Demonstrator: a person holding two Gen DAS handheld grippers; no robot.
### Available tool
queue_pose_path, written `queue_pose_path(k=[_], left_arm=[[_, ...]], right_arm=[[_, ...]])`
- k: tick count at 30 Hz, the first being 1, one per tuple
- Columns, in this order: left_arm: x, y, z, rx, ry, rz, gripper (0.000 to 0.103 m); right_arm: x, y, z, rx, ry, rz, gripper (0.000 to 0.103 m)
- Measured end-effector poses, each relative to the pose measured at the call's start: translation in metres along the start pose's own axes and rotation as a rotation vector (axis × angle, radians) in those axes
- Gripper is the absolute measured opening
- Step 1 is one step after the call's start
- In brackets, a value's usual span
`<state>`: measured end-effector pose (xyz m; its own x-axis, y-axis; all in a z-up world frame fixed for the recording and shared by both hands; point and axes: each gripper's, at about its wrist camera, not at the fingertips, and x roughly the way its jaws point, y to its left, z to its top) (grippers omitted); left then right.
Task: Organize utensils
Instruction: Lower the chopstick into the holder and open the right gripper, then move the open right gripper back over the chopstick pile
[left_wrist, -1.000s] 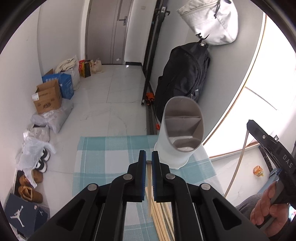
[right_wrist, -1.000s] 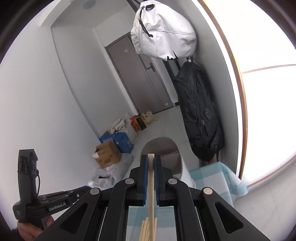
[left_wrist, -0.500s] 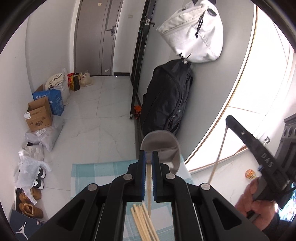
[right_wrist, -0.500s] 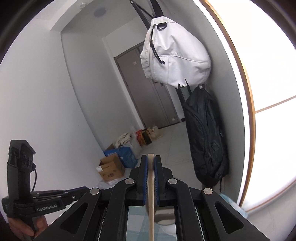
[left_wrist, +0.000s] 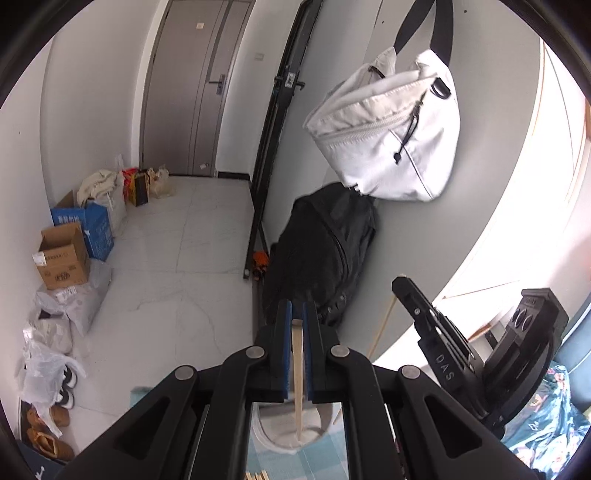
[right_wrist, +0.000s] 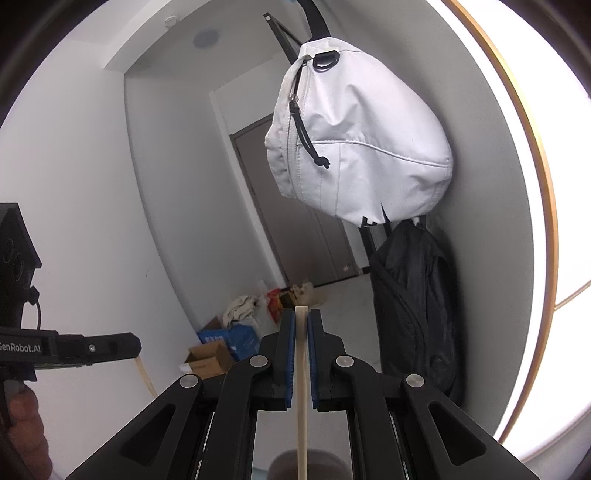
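My left gripper (left_wrist: 297, 314) is shut on a wooden chopstick (left_wrist: 297, 380) that hangs down into the white utensil holder (left_wrist: 284, 435) below it. My right gripper (right_wrist: 300, 319) is shut on another wooden chopstick (right_wrist: 301, 398), held upright above the holder's rim (right_wrist: 306, 463). In the left wrist view the right gripper (left_wrist: 402, 286) is at the right with its chopstick (left_wrist: 380, 328) hanging down. In the right wrist view the left gripper (right_wrist: 129, 345) is at the left with its chopstick (right_wrist: 146, 376). More chopsticks (left_wrist: 258, 474) lie on the checked cloth (left_wrist: 317, 458).
A white bag (left_wrist: 391, 129) and a black backpack (left_wrist: 321, 254) hang on the grey wall ahead. Boxes (left_wrist: 62, 258), bags and shoes (left_wrist: 48, 439) line the floor at the left. A door (left_wrist: 192, 85) stands at the back.
Both grippers have risen and tilted upward, each lifting its chopstick off the cloth. The holder has dropped to the bottom of both views, and the left chopstick's tip now hangs inside it.
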<state>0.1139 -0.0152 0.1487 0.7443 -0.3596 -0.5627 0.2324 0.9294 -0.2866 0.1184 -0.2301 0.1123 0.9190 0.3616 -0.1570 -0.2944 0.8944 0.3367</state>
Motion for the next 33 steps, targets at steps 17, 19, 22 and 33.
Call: queue_pose_path(k=[17,19,22,33], left_arm=[[0.069,0.026,-0.011,-0.026,0.018,-0.015,0.002],[0.074,0.027,-0.020,-0.012,0.024,-0.020,0.002],[0.079,0.026,-0.028,0.004,0.058,-0.050,0.002],[0.066,0.029,-0.039,-0.037,0.240,-0.242,0.011]], right_arm=[[0.060,-0.016,-0.039,-0.046,0.002,-0.020,0.006],[0.060,-0.018,-0.045,-0.050,-0.002,-0.004,0.006],[0.053,-0.019,-0.052,-0.070,-0.007,0.010,0.006],[0.015,-0.017,-0.075,-0.072,0.163,0.125,0.006]])
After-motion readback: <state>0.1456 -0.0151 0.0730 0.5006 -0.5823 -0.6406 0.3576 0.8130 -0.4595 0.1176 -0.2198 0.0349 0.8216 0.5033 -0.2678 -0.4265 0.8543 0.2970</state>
